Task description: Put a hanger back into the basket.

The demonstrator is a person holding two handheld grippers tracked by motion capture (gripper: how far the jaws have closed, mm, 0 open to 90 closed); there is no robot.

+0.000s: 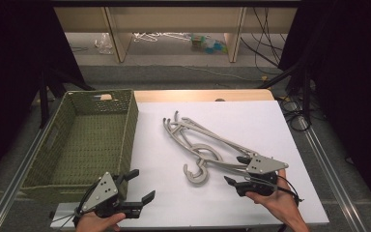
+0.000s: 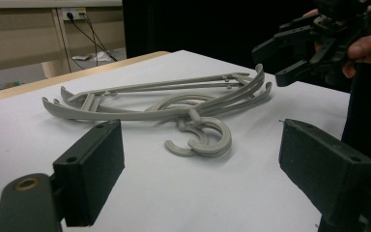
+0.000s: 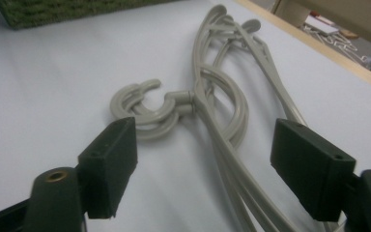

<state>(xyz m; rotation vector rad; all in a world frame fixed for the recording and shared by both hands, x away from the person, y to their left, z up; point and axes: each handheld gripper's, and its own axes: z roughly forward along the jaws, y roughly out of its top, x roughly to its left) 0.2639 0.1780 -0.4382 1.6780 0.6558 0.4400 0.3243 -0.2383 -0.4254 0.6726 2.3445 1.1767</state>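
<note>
My left gripper [image 1: 136, 186] has its jaws spread wide over bare white table [image 1: 270, 121], holding nothing. My right gripper [image 1: 236, 170] is also wide open, straddling the near end of the grey hangers [image 1: 207, 145], which lie stacked mid-table beside the green basket [image 1: 130, 121].
</note>
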